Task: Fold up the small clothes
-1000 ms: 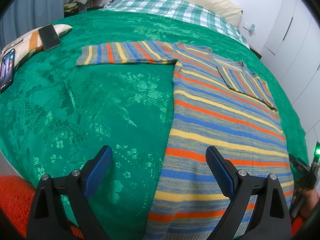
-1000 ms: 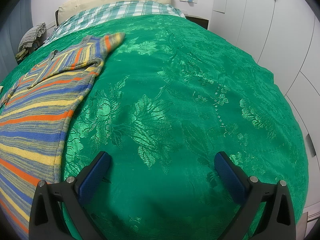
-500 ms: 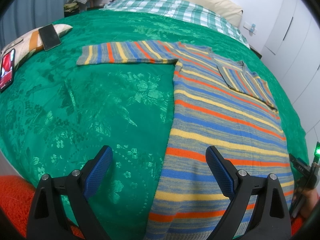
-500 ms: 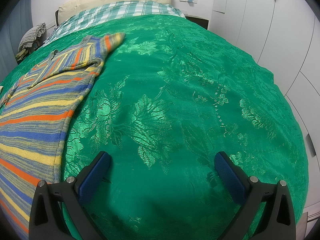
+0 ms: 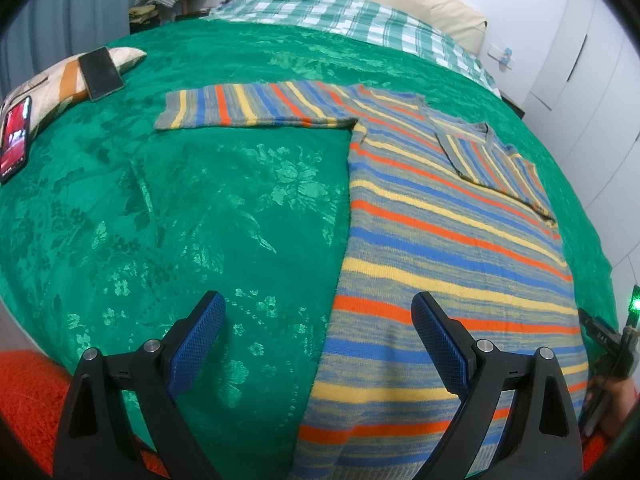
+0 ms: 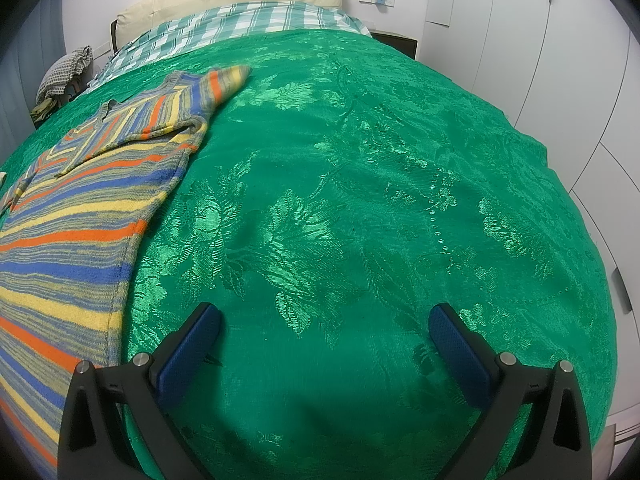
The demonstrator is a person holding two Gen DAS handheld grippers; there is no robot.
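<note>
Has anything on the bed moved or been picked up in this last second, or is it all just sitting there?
Nothing has been moved or grasped. Only the lit phone changed its picture, from bluish to red. The striped sweater lies as before, one sleeve folded across, and the left gripper and right gripper stay open above the bedspread.

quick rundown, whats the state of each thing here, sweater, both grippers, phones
striped sweater: flat on the green bedspread, one sleeve spread out, the other folded across the chest
left gripper: open, holding nothing
right gripper: open, holding nothing
phone on pillow: screen dark
phone at bed edge: screen lit red
</note>
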